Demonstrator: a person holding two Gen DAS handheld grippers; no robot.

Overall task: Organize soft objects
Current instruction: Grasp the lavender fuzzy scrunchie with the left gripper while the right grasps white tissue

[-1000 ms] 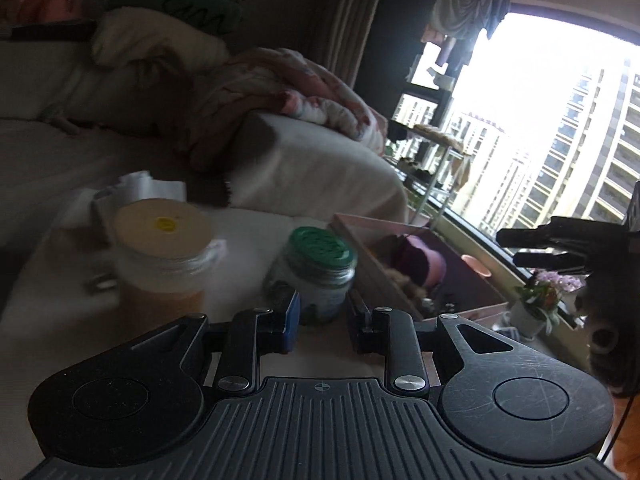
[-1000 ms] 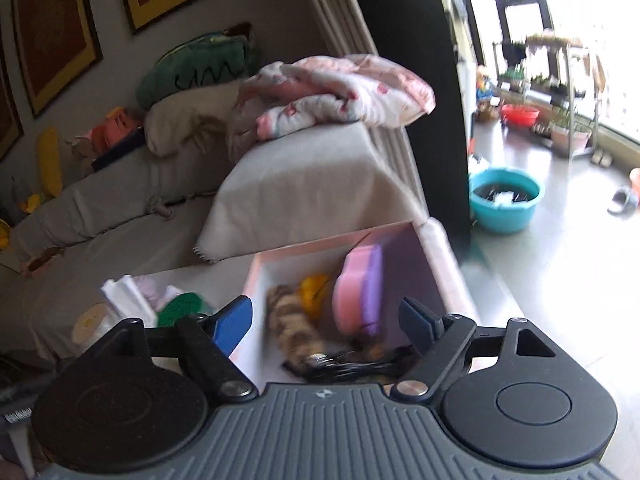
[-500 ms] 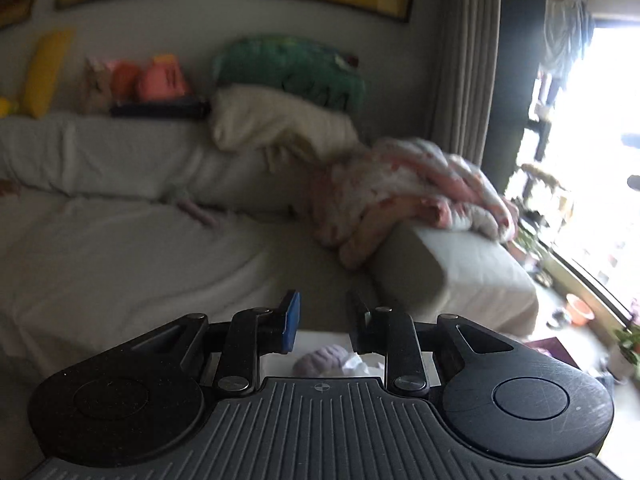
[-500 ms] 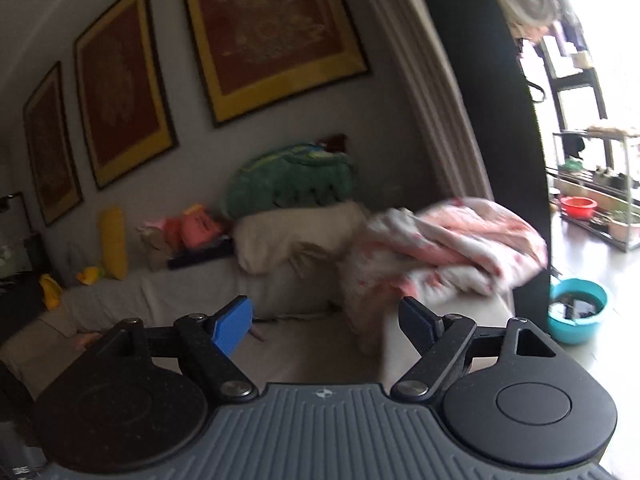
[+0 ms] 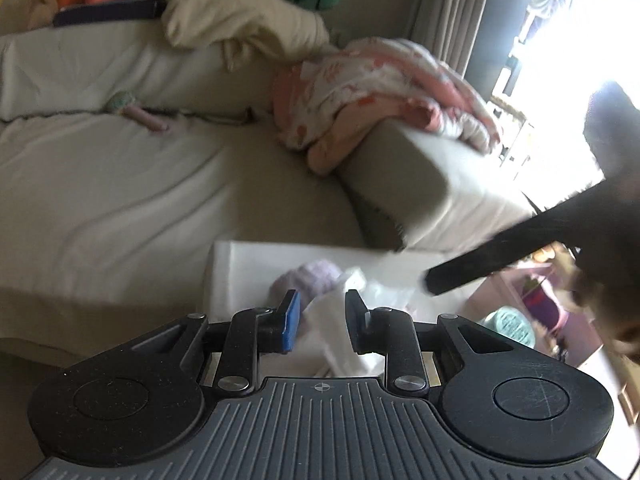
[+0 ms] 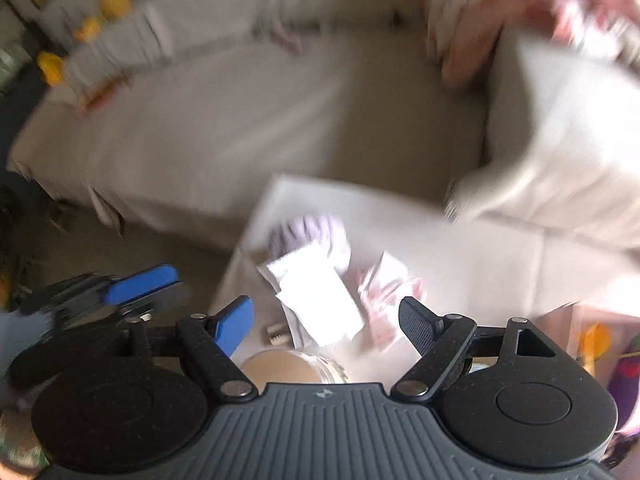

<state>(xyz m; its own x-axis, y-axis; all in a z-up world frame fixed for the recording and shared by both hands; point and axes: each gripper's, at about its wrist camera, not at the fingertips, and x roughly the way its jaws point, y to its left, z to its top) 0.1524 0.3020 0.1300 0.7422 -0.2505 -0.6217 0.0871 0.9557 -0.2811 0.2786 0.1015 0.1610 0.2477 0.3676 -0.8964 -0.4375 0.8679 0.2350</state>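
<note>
left claw (image 5: 319,322) narrow gap, nothing gripped, over white packets (image 5: 344,336) on the white table (image 5: 248,264). lilac soft ball (image 5: 310,280) just past its fingertips, touching the packets. right claw (image 6: 326,316) wide open, empty, above the white packet (image 6: 320,304) and pink packet (image 6: 390,294); jar (image 6: 280,366) just below. pink box (image 5: 536,312) at table's right. sofa (image 5: 140,184) behind, blurry.
</note>
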